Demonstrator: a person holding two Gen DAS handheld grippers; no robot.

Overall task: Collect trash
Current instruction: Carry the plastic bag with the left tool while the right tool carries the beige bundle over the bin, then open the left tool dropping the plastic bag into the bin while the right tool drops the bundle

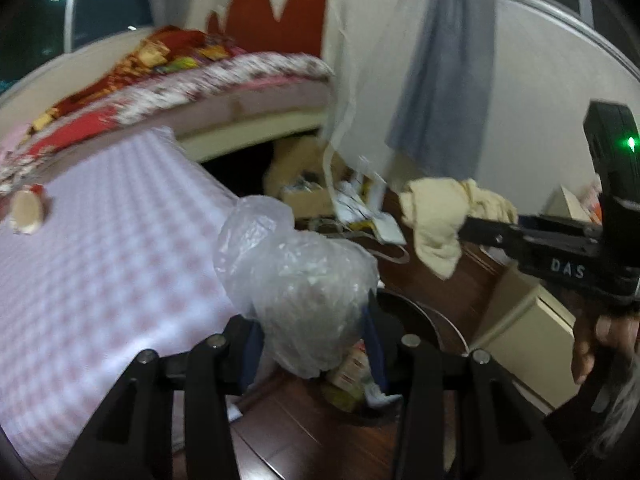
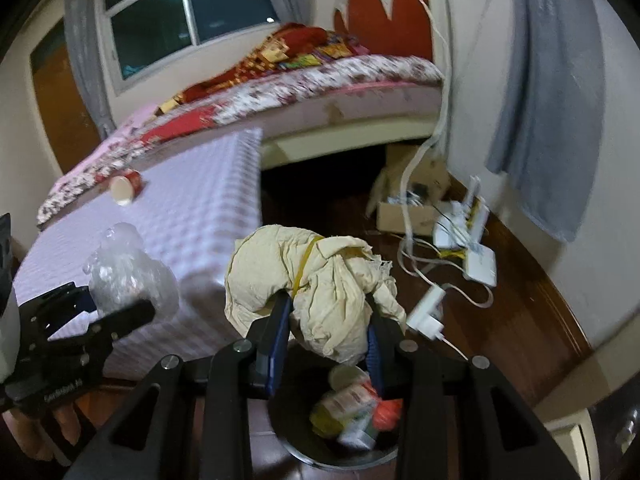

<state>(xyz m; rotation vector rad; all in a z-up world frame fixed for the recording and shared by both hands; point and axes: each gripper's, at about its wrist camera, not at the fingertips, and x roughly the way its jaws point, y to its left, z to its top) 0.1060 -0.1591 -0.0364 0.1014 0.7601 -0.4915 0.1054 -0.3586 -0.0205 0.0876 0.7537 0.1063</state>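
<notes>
My left gripper (image 1: 310, 320) is shut on a crumpled clear plastic bag (image 1: 296, 276), held above a dark round trash bin (image 1: 420, 320) with packets inside. My right gripper (image 2: 328, 320) is shut on a cream paper wad (image 2: 316, 280) bound with a yellow rubber band, over the same trash bin (image 2: 344, 456), which holds several wrappers. The right gripper (image 1: 460, 232) with the paper wad (image 1: 436, 216) shows at the right of the left wrist view. At the left of the right wrist view is the left gripper (image 2: 120, 304) with the plastic bag (image 2: 120, 268). A paper cup (image 2: 124, 188) lies on the checked mattress (image 2: 192, 216).
A bed with a floral sheet (image 2: 320, 76) and a red headboard (image 2: 384, 12) stands behind. On the wooden floor (image 2: 520, 312) lie a cardboard box (image 2: 404, 208), white adapters and cables (image 2: 468, 248). A grey towel (image 2: 552, 92) hangs on the right wall. A cream box (image 1: 520, 344) sits by the bin.
</notes>
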